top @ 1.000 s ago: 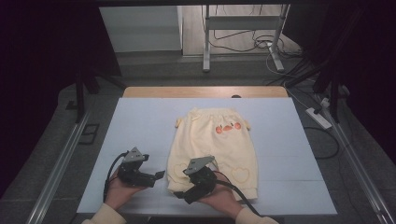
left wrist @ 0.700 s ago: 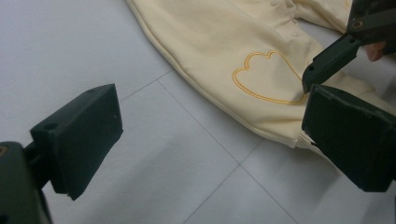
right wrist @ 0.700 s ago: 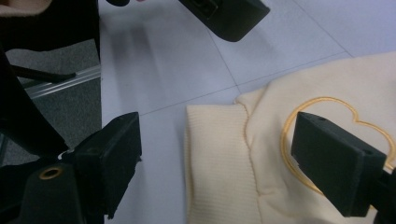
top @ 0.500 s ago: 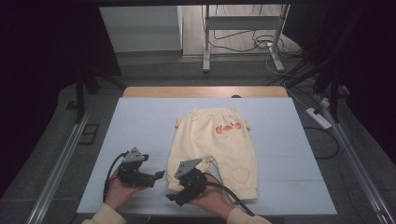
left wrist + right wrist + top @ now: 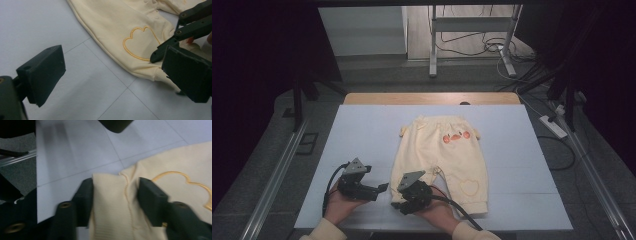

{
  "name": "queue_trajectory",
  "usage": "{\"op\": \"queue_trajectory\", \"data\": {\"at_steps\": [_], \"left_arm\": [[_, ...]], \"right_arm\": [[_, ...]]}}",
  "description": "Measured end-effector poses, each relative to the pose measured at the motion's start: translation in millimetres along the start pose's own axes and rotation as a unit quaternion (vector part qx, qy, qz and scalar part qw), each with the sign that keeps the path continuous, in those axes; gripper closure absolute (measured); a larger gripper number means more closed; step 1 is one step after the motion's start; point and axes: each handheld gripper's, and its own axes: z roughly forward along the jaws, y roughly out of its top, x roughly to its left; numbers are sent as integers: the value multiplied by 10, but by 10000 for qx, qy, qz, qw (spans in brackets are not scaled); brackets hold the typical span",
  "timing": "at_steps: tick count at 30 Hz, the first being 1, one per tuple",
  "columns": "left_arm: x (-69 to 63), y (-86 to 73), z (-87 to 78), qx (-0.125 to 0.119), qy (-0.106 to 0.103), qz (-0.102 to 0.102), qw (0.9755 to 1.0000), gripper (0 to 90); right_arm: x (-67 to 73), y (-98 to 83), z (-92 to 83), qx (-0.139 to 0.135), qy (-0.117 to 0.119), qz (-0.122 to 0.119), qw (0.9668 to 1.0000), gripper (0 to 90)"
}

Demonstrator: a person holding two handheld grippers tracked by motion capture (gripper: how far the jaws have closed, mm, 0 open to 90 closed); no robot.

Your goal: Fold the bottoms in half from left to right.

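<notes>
A pair of small cream trousers (image 5: 442, 150) lies flat on the pale mat (image 5: 362, 135), waist away from me, with an orange print near the waist and a stitched heart outline (image 5: 140, 42) on one leg. My right gripper (image 5: 115, 195) is down at the near left leg cuff (image 5: 110, 202). Its jaws have just been closing and now straddle the ribbed cuff, the left pad against its edge, not squeezing it. My left gripper (image 5: 115, 75) hovers open over bare mat just left of that leg, nothing between its jaws. In the high view the left gripper (image 5: 381, 189) and right gripper (image 5: 402, 205) sit close together.
The mat covers a wooden table (image 5: 432, 98) with dark floor around it. Metal rails (image 5: 272, 185) run along the left side. A stand (image 5: 432, 45) and loose cables (image 5: 482, 47) lie beyond the far edge, and a power strip (image 5: 553, 126) lies at the right.
The right hand has slid toward the near left corner of the trousers, onto the leg cuff, and its jaws stand narrower than before. The left hand stays where it was.
</notes>
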Motion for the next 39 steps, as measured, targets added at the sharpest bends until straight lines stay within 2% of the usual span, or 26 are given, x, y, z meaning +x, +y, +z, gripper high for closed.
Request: {"op": "queue_trajectory", "data": {"at_steps": [5,10,22,27,32,35,39], "left_arm": [[12,0,-8,-25,1,-27,10000,50],[6,1,-2,-4,-12,-19,10000,51],[5,47,13,-28,-63,-15,10000,71],[28,122,79,1,-34,-37,10000,80],[66,198,182,130,27,-49,9999,94],[107,261,214,62,7,-120,9999,100],[143,345,271,61,51,-104,9999,101]], "right_arm": [[-53,1,-71,65,14,90,9999,687],[-78,4,-118,61,45,114,9999,773],[-37,-4,-185,-4,92,33,10000,794],[-40,-5,-193,-2,108,24,9999,794],[-27,-1,-196,-46,174,9,9998,795],[-30,2,-211,-50,195,14,9998,796],[-26,-1,-218,-75,213,34,9997,796]]}}
